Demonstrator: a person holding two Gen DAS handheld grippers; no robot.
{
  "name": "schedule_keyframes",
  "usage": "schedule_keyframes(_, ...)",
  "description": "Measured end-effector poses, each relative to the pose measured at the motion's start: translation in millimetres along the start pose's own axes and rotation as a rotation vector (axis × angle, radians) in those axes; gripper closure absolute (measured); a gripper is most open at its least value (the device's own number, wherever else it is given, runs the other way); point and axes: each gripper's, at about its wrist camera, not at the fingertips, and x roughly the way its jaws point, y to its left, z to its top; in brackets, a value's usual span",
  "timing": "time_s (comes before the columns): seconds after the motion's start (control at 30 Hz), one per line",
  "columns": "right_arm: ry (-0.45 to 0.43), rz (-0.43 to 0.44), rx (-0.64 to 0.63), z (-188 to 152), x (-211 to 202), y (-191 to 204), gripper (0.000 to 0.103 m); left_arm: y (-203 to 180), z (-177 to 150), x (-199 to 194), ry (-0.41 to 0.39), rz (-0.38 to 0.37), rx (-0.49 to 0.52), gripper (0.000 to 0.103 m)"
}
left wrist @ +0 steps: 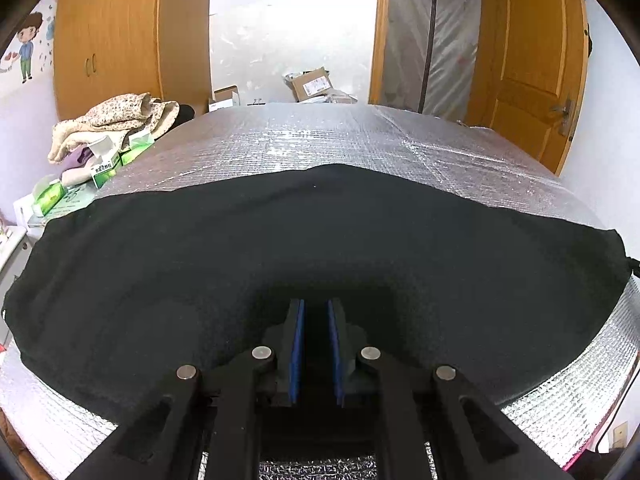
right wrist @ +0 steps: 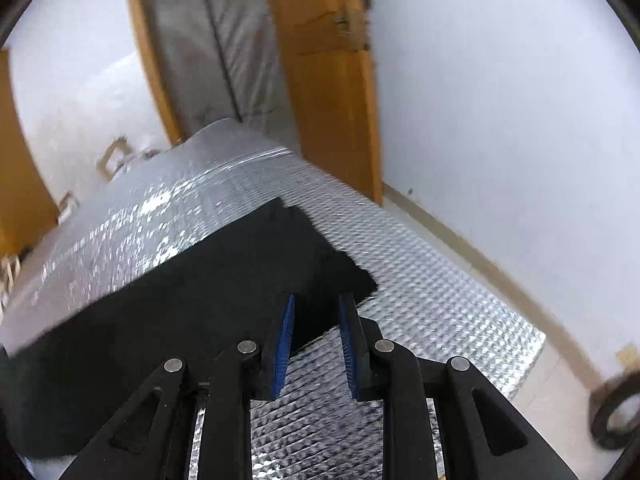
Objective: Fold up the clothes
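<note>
Your black garment (left wrist: 312,248) lies spread flat on the silver quilted mat (left wrist: 320,140), and in the left wrist view it fills the middle band from about 9 o'clock across to 3 o'clock, so its long axis runs side to side in front of you. It looks laid out this way so an edge can be lifted and carried over the rest. Your left gripper (left wrist: 316,308) sits low over the near part of the cloth at 6 o'clock, its blue pads (left wrist: 297,344) a narrow gap apart; the dark fabric between them makes it impossible to tell whether they pinch anything. Your right gripper (right wrist: 316,300) points toward the garment's end, whose corner (right wrist: 360,280) reaches toward 3 o'clock in that view; its jaws stand apart with the edge of the cloth showing between the tips but not pressed. That placement suggests you are lining up to take the short end. The wooden door (right wrist: 320,80) stands at 12 o'clock beyond.
</note>
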Motion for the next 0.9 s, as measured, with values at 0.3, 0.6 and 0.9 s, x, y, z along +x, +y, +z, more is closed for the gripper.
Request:
schedule_keyframes(0.3,0.025,0.184,-0.186,10.5,5.3,72.0,0.080,2.8,-1.3,0.0,-0.008,-0.017,-0.014,0.091)
schedule_keyframes(0.6,0.138,0.170,-0.053,45.6,57.5,64.3,0.083,6.9,-2.0,-0.5,-0.011,-0.034,-0.030,0.091)
schedule_keyframes(0.9,0.086,0.278,-0.217,10.0,15.7,142.2,0.078,12.4,-0.3,-0.6,-0.014,-0.062,-0.048,0.091)
